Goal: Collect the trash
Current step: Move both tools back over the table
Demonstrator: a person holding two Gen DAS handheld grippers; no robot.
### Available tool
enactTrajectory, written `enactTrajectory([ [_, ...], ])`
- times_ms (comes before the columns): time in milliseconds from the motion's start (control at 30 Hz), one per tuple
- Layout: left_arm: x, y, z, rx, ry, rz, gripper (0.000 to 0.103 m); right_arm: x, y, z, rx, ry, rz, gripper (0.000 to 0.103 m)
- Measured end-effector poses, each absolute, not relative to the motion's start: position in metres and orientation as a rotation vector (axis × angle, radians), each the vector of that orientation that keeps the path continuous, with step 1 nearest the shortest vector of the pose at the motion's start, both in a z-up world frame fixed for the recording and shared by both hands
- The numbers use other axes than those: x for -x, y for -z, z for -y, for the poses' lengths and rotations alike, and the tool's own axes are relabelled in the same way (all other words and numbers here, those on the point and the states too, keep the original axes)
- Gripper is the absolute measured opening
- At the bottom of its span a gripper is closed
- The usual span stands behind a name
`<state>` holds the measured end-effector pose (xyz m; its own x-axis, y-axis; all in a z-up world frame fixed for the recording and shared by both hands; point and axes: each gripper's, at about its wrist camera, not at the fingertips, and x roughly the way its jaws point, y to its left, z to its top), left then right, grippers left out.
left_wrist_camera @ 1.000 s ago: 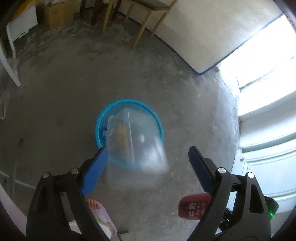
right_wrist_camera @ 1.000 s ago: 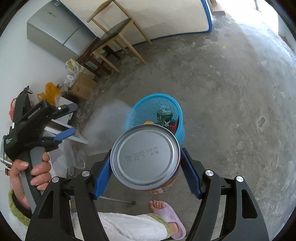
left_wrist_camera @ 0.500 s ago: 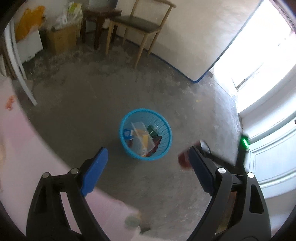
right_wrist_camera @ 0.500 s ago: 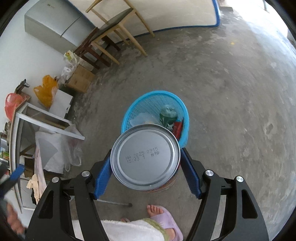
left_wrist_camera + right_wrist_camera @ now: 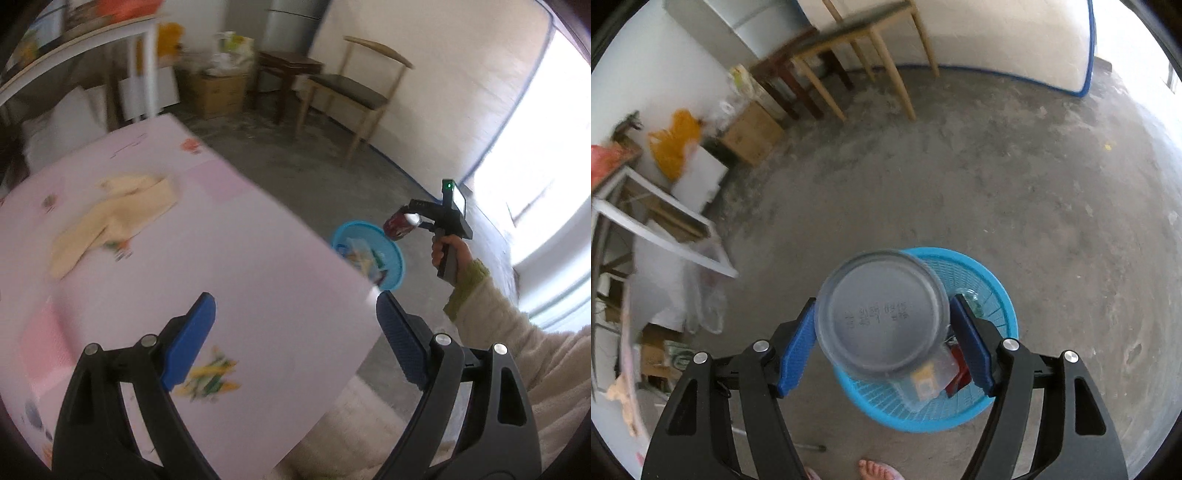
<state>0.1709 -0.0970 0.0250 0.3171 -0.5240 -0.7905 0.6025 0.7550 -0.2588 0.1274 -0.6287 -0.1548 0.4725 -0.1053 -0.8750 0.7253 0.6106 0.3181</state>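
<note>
Since the earlier frames, the left gripper (image 5: pixel 291 339) has swung away from the blue basket (image 5: pixel 391 254) and now looks down on a pink tabletop (image 5: pixel 258 266); the right gripper (image 5: pixel 882 343) has carried the can (image 5: pixel 882 314) from beside the basket (image 5: pixel 997 288) to directly above it. Left jaws stand wide apart with nothing between them. Right jaws are closed on the can, blue pads pressed against its two sides, its stamped end facing the camera. Seen from the left wrist, the person's right hand (image 5: pixel 448 251) holds that gripper (image 5: pixel 413 221) with the red can (image 5: pixel 400 225) just above the basket's rim. Trash already lies in the basket, including a clear plastic container (image 5: pixel 923 380). A cream cloth (image 5: pixel 110 218) lies on the tabletop. A bare foot (image 5: pixel 875 469) shows below the basket.
</note>
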Motion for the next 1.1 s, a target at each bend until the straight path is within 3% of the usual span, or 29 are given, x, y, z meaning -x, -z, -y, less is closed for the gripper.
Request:
enactTrajectory([
  [533,-0.171,-0.008,0.064,-0.055,0.779,-0.987,0.085,0.053,0.134,0.554,-0.940,0.565,-0.803,0.070],
  [667,-0.168,0.005,0.045,-0.056,0.718,-1.018,0.085,0.072,0.111,0.518,-0.915,0.495,-0.784,0.077],
  [867,-0.161,0.024,-0.008,0.016,0.577,-1.033,0.085,0.029,0.041,0.462,-0.742,0.276,-0.764,0.080],
  [1100,-0.155,0.036,-0.064,0.079,0.397,-1.012,0.085,-0.079,-0.030,0.351,-0.497,-0.117,-0.771,0.085],
])
